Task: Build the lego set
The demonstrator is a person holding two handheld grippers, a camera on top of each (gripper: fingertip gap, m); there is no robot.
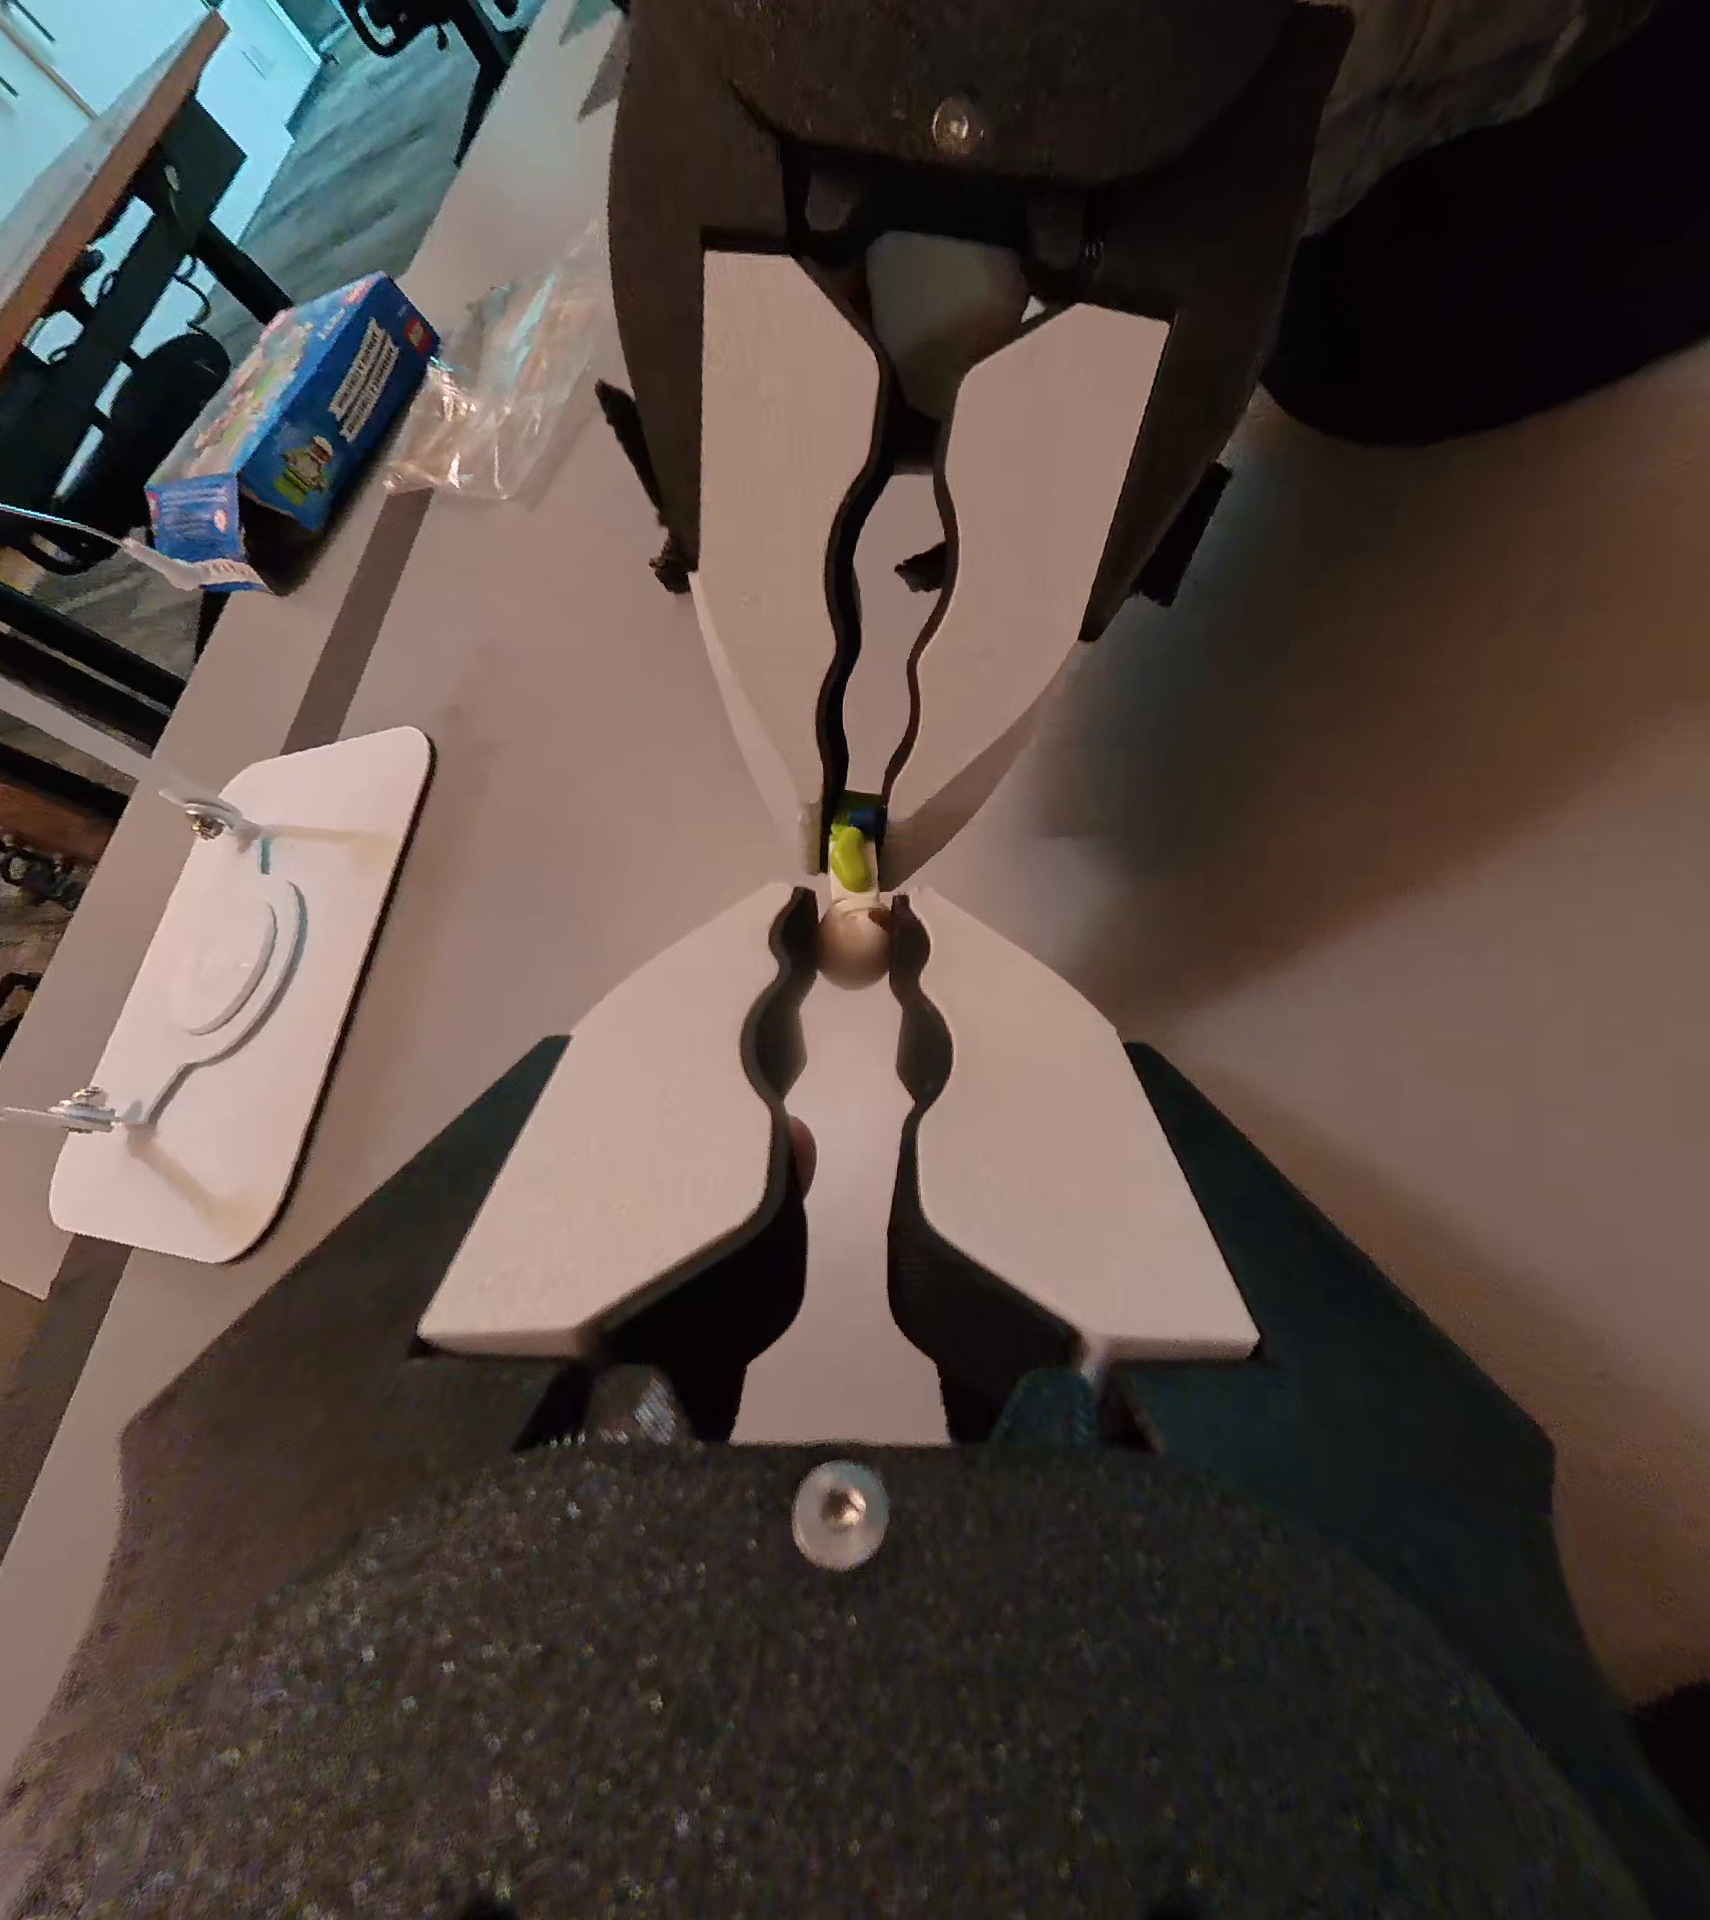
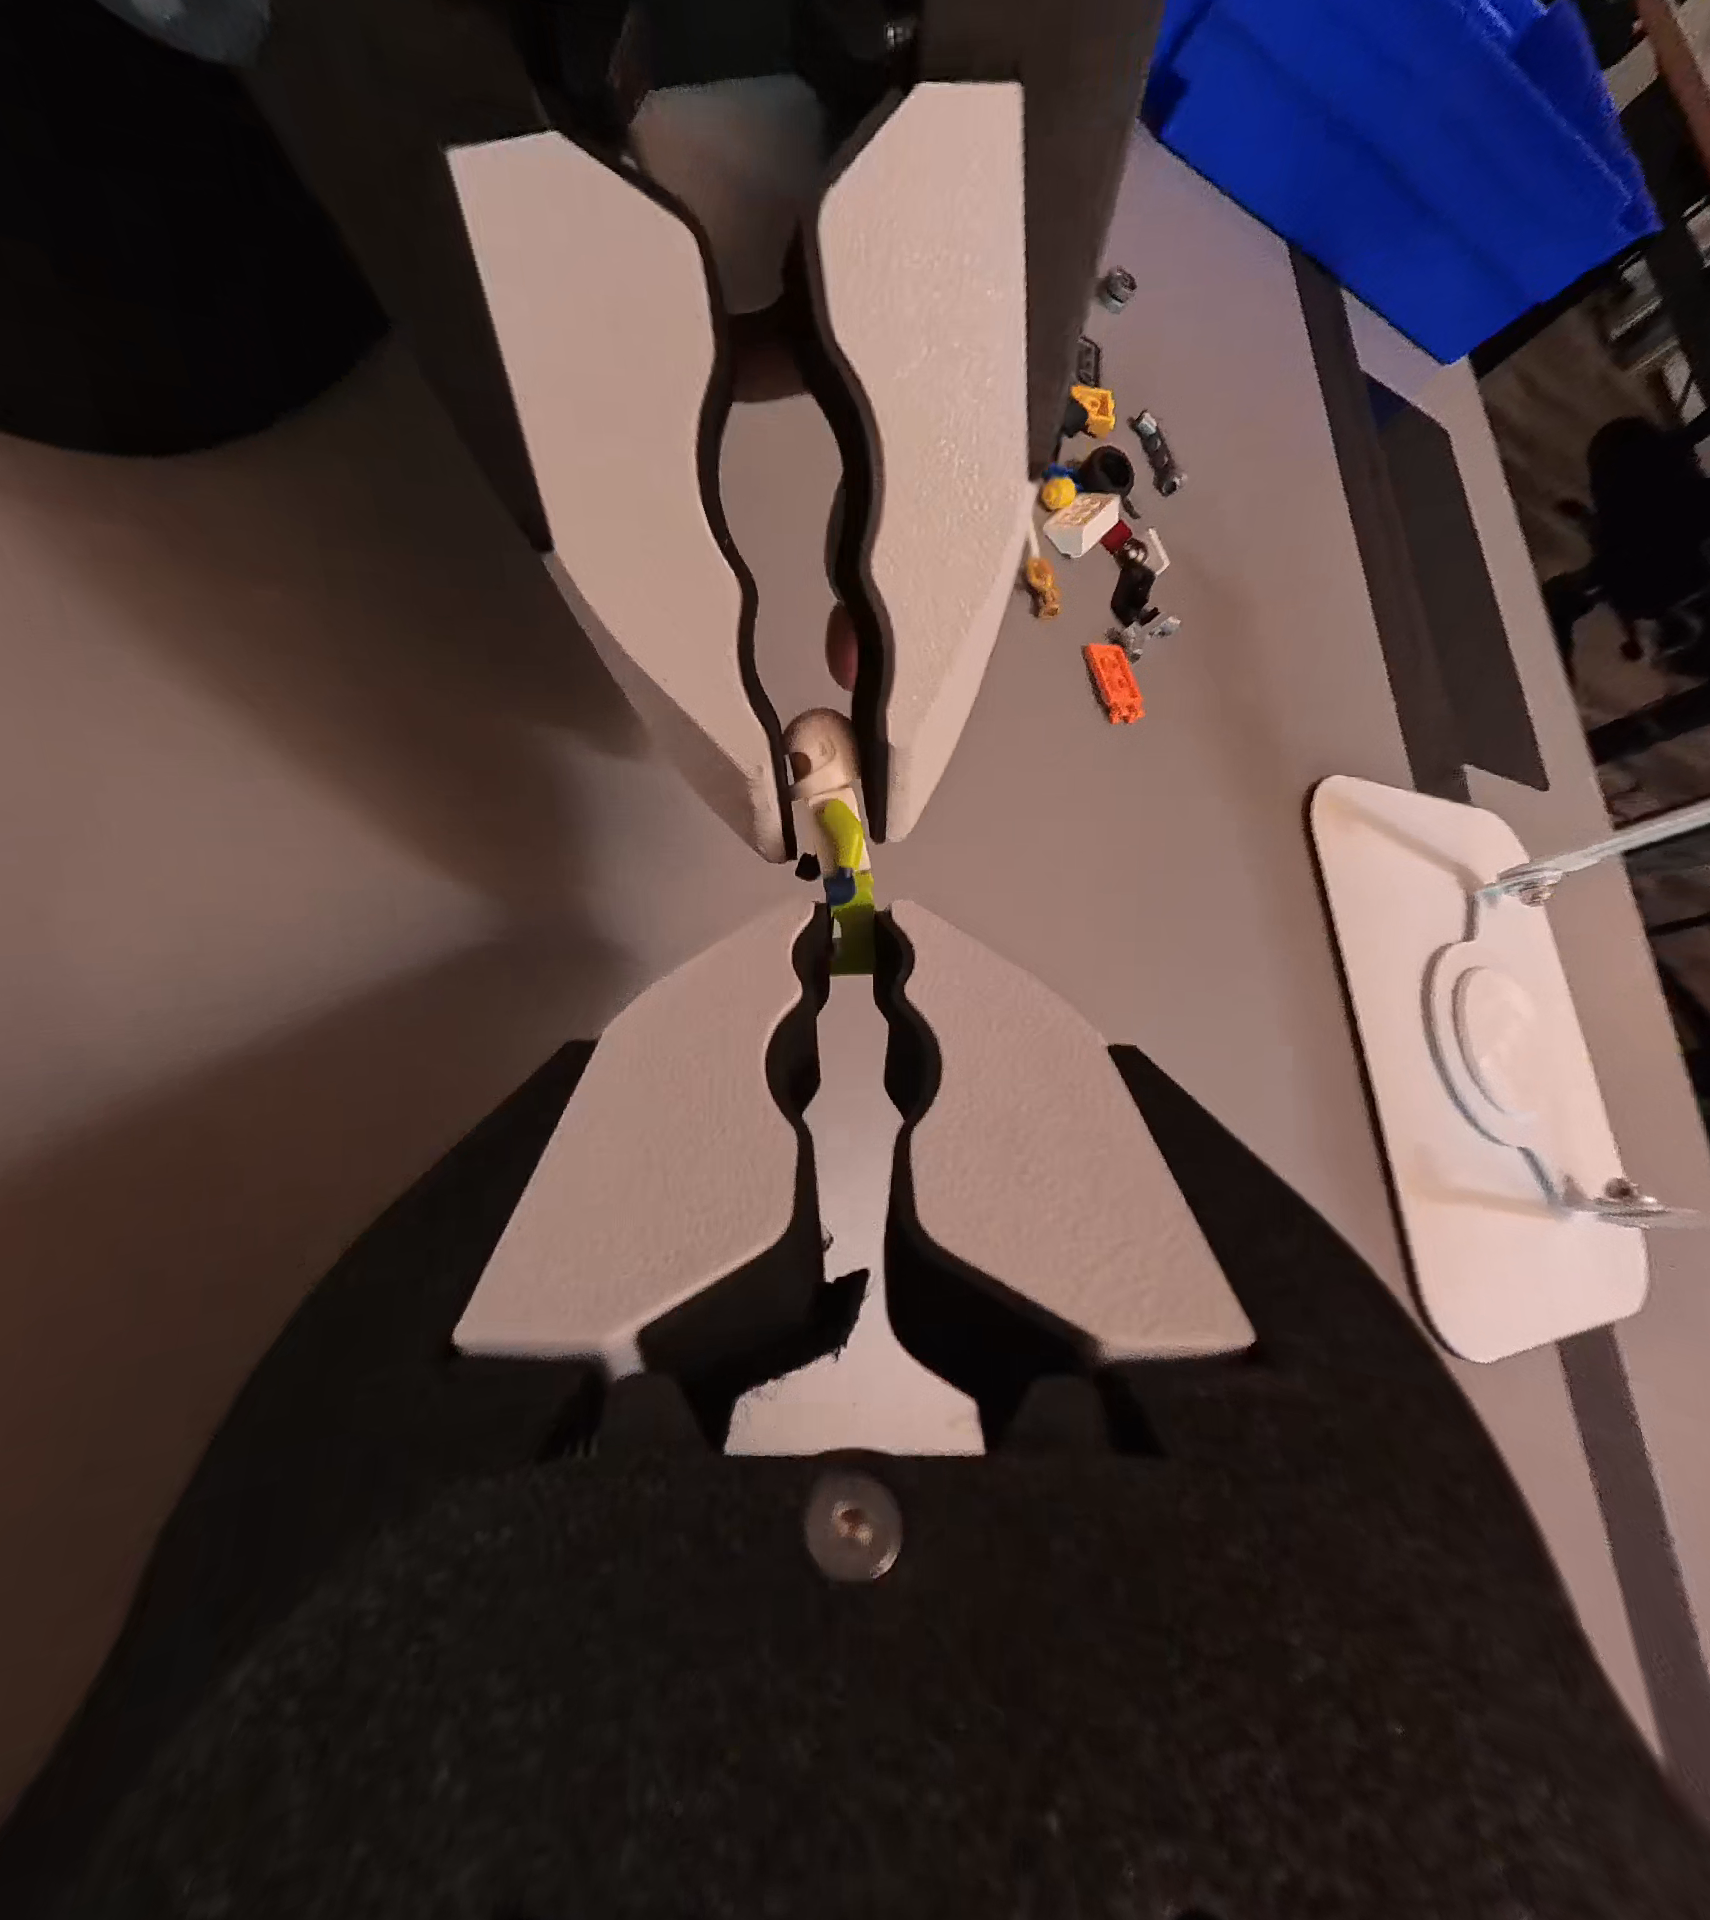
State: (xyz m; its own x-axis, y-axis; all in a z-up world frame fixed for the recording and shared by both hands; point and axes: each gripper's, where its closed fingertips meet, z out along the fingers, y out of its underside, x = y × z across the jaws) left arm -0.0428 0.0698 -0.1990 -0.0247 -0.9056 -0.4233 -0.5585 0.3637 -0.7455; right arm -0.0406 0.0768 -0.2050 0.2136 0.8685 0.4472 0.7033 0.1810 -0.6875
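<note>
A white plate (image 2: 1402,997) with a round raised part is seen lying flat on the grey counter (image 2: 207,831). Blue bins (image 2: 1402,156) are stacked at the counter's far edge, and crumpled clear plastic bags (image 1: 498,416) lie elsewhere on it.

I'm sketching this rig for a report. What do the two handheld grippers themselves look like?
Both look alike. The left gripper has two broad white fingers tapering to narrow tips, with wavy black-lined inner edges, set in a dark speckled body with one silver screw at its centre. The right gripper matches: white fingers, black body. No cables or sleeves show.
</note>
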